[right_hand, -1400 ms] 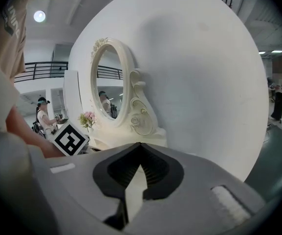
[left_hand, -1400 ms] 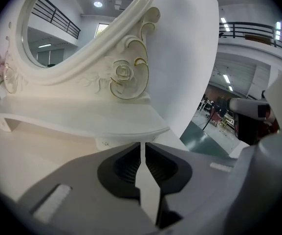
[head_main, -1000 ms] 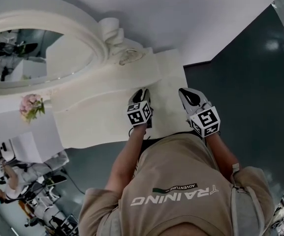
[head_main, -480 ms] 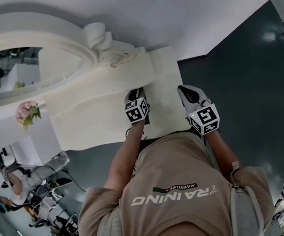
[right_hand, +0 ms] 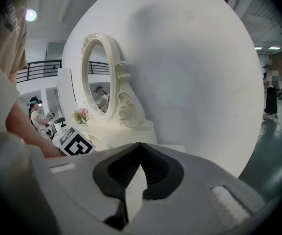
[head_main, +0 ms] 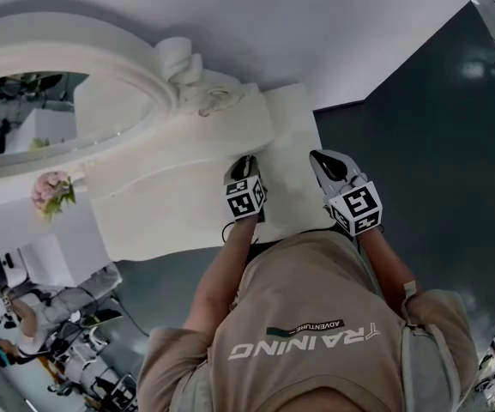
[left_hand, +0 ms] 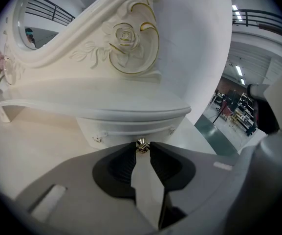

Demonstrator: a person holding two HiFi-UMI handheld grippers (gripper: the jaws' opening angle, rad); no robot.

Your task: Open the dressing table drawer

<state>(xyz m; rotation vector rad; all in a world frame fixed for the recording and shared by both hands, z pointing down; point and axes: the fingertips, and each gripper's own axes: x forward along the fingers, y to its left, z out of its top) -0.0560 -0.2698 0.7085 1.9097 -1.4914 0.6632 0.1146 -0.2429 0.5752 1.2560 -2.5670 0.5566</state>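
Observation:
The white dressing table (head_main: 170, 209) carries a small drawer (left_hand: 126, 129) under a curved shelf with a gold-lined carved rose. A little gold knob (left_hand: 141, 144) stands out from the drawer's front. My left gripper (left_hand: 141, 147) points down at it, and the two dark pads press on the knob from both sides. In the head view the left gripper (head_main: 245, 161) rests at the table's right part. My right gripper (head_main: 319, 156) hovers beside it over the table's right end, shut with nothing in it; its tips (right_hand: 140, 144) meet.
An oval mirror (head_main: 24, 110) in a heavy white frame rises at the table's back left. Pink flowers (head_main: 51, 189) stand at its left end. A white wall is behind and dark green floor (head_main: 436, 161) to the right. The person's torso fills the lower view.
The head view swayed a little. Both grippers keep their places at the table's right end.

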